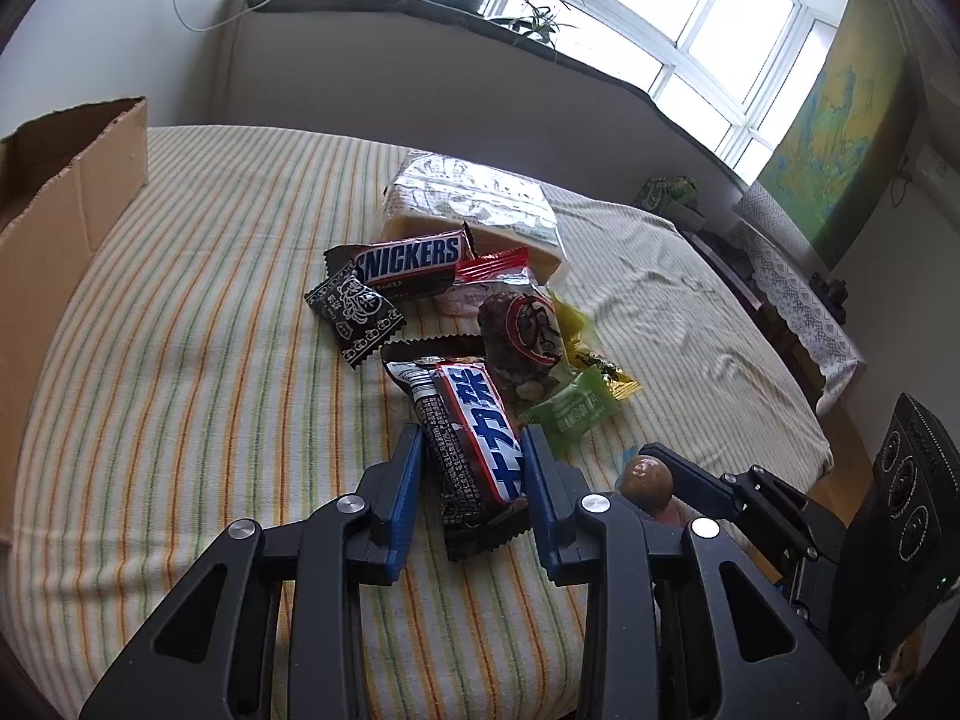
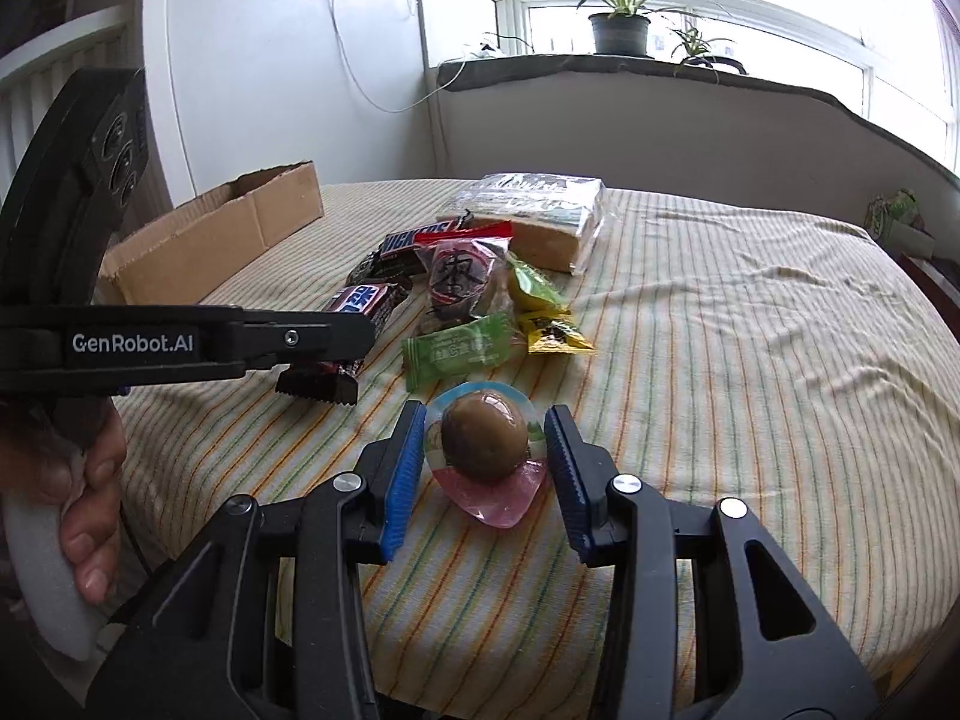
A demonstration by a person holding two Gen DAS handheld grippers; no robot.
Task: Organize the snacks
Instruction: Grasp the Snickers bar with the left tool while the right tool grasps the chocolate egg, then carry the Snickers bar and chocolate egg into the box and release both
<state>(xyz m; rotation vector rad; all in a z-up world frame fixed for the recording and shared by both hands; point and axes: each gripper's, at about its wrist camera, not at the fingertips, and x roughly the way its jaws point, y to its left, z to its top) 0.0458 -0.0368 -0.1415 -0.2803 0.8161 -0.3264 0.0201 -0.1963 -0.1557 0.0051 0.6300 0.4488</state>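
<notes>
Lower centre, we find the left gripper [image 1: 471,468] clenched on a bar [image 1: 465,438]; the right gripper [image 2: 486,456] grips a packed egg [image 2: 486,441]. Box [image 1: 60,240] waits upper left. We judge both slick wrappers may slip in transit.

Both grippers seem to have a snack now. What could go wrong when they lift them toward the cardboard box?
1. The left gripper pinches the Snickers bar only near one end, so the bar may swing or slip.
2. The right gripper squeezes a packed egg; its round, glossy pack could pop out.
3. The two grippers are close and may collide on the way to the cardboard box.
</notes>
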